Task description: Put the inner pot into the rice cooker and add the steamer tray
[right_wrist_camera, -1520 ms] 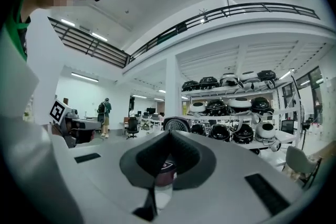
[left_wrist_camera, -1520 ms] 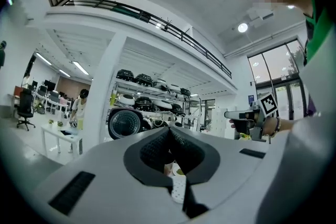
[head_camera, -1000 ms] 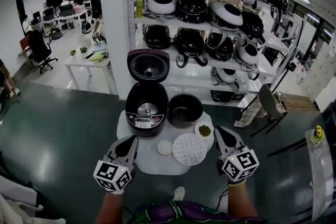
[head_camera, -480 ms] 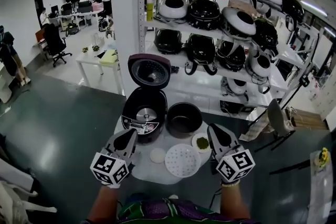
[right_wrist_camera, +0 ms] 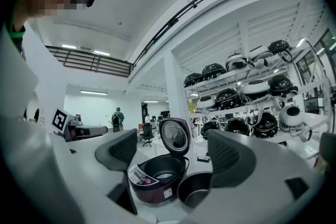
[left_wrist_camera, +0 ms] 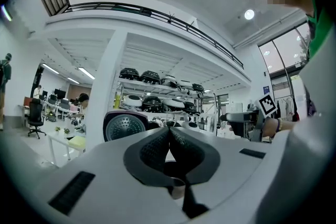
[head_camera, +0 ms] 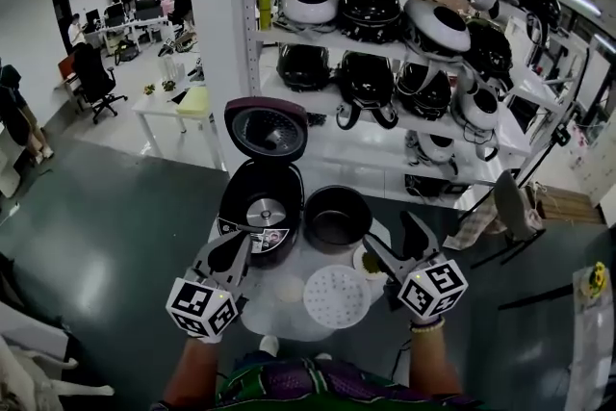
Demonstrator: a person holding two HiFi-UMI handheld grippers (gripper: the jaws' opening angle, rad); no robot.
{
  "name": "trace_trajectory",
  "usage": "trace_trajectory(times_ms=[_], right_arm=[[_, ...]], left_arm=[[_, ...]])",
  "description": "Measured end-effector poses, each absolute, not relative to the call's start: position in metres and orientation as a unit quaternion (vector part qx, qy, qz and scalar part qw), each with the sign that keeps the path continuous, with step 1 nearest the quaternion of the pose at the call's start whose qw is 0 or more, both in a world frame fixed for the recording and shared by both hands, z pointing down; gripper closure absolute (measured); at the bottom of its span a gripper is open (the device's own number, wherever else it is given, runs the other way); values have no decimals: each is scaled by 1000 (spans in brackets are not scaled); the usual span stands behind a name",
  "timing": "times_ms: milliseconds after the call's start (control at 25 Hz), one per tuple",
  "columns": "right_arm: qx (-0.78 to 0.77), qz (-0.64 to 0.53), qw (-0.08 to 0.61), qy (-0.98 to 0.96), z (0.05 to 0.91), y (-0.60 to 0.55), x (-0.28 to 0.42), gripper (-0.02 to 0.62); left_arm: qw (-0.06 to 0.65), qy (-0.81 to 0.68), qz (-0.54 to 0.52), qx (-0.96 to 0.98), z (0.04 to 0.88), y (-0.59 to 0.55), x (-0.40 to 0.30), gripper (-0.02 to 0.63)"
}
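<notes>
The dark red rice cooker [head_camera: 260,212] stands with its lid [head_camera: 267,130] up on a small white table [head_camera: 255,313]. Its empty black inner pot [head_camera: 337,218] sits just to the right. The white perforated steamer tray [head_camera: 337,295] lies in front of the pot. My left gripper [head_camera: 234,252] is shut and empty near the cooker's front. My right gripper [head_camera: 393,241] has just been opening; it is open with nothing between its fingers, beside the pot's right. In the right gripper view the cooker [right_wrist_camera: 156,176] and the pot [right_wrist_camera: 197,191] lie ahead of the jaws. The left gripper [left_wrist_camera: 169,139] shows closed pads.
A small white dish [head_camera: 289,289] lies left of the tray, and a bowl of green grains [head_camera: 370,262] sits partly under the right gripper. Shelves [head_camera: 385,125] full of rice cookers stand behind the table. A white desk [head_camera: 173,106] is at far left, a chair [head_camera: 505,207] at right.
The right gripper's jaws went from shut to open. Both grippers moved forward, closer to the cooker and pot.
</notes>
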State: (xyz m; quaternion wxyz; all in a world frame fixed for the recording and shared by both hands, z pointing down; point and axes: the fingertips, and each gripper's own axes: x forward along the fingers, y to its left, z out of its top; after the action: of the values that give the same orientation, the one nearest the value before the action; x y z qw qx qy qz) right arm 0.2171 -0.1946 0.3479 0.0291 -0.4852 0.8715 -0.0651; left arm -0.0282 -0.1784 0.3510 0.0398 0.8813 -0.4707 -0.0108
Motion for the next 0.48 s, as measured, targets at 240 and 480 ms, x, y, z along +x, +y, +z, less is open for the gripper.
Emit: trace_trajectory(times_ms=[240,480], right_arm=[[-508,-102,1,855,386,-230,223,69],[-515,-140,-38,845,442,-267,225,67]], left_arm=[[57,-453,-10,890,363,-202,-24,584],[43,-434,-9,900,366,-222,-11,584]])
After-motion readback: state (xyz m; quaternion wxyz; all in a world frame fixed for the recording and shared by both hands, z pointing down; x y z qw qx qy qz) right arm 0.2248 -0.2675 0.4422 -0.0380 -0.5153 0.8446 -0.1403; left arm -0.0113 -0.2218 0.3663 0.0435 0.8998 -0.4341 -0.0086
